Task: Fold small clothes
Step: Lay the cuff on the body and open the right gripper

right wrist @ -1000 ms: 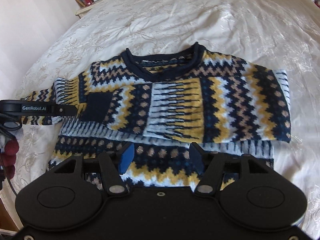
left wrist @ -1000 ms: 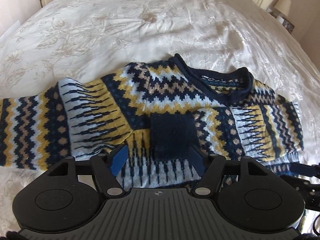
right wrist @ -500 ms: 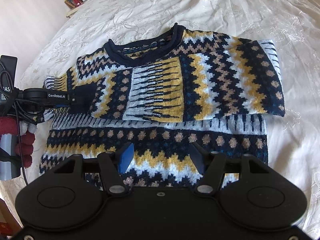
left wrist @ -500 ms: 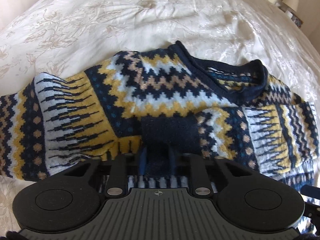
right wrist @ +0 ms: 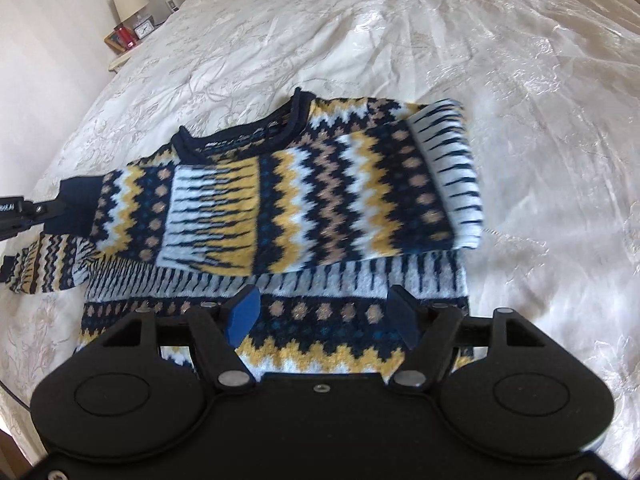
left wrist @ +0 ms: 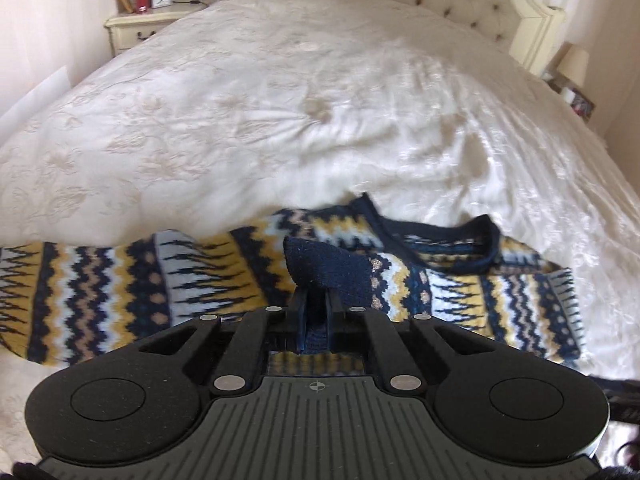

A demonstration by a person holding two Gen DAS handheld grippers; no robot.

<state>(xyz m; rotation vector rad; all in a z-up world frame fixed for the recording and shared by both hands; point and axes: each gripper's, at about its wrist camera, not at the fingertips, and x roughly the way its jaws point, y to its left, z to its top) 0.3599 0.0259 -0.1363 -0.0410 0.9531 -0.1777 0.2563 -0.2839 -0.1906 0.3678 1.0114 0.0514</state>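
1. Left wrist view: the left tool [left wrist: 316, 320] was clamped on the navy cuff [left wrist: 324, 268] of a sleeve, the cuff raised off the patterned sweater [left wrist: 120, 292].
2. The sweater lay on the white bed [left wrist: 320, 100], neckline toward the headboard, one sleeve already folded across the chest [right wrist: 280, 208].
3. The right tool [right wrist: 324, 316] had its jaws just opening wider, nothing between them, poised over the hem [right wrist: 320, 356].
4. Step judged in hand: the sleeve fold. The next move would call for carrying the cuff across and releasing it flat, then gathering the hem.
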